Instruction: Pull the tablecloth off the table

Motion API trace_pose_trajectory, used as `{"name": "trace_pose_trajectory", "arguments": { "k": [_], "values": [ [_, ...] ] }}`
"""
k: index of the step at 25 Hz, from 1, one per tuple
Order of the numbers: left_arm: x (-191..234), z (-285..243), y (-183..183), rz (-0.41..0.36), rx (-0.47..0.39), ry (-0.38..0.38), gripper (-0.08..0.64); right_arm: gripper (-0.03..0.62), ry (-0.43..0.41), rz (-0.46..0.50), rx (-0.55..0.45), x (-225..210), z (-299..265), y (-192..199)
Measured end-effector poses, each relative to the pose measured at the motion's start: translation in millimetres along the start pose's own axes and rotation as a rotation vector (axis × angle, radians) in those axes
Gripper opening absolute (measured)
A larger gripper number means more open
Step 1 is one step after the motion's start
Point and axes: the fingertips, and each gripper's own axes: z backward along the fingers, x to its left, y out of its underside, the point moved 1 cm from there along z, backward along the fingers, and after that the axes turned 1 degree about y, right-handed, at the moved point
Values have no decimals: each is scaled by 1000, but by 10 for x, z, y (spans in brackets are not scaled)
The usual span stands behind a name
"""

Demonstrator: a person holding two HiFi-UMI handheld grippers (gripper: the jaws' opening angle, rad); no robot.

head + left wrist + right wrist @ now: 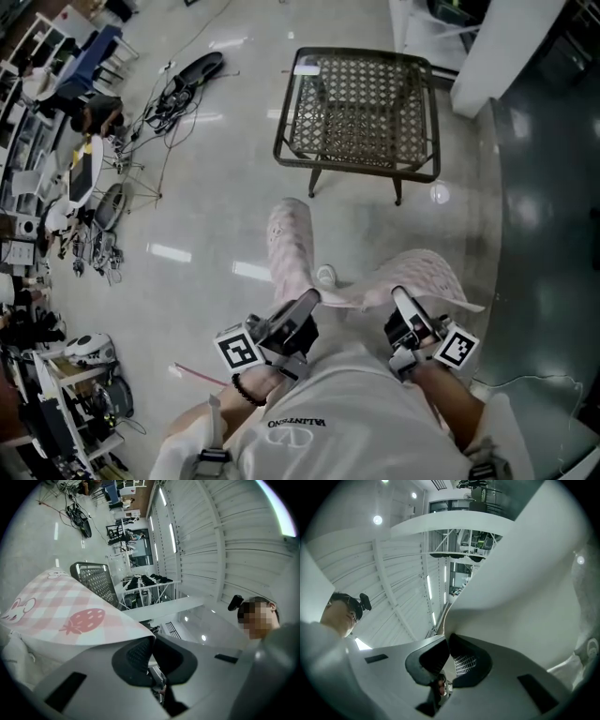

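the pale polished floor (216,216) takes up most of the room from where i stand, with a tangle of dark cables (173,94) off to one side. the square dark metal table (356,108) with its woven lattice top stands bare, well apart from the person, and nothing lies on it. the soft pink-and-white checked tablecloth (292,248), printed with strawberries (82,620), is off that table: it's held up close to the person's body, stretched between both hands, with one long fold hanging down toward the floor. the left hand-held gripper (302,309) is clamped on an edge of it, the jaws pinched together on the cloth (70,613). the right hand-held gripper (406,307) is closed on the other edge, with the pale underside of the cloth (520,588) rising straight out of its jaws. as for what could go wrong, i'd say the hanging fold is the worry: it droops low in front of the person's feet, so a step could tread on it and yank it free, or it could drag across the floor. each grip looks to catch only a thin edge, so a sharp tug might slip the cloth out of one side.
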Motion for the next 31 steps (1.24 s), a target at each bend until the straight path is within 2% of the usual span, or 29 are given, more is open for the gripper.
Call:
{"name": "trace_pose_trajectory", "arguments": {
  "k": [5,10,19,31],
  "values": [
    [51,-36,18,21,5,2,3,14,9,3,-6,-18,14,-25],
    [60,-52,55,85,-7,11,3,14,19,-4,-8,-22,32,-43],
    [85,-143,12,85,-2,12,3,14,26,-6,-1,-63,-15,-114],
    [16,-209,18,48,5,21,3,14,15,13,-3,-4,4,-188]
  ]
}}
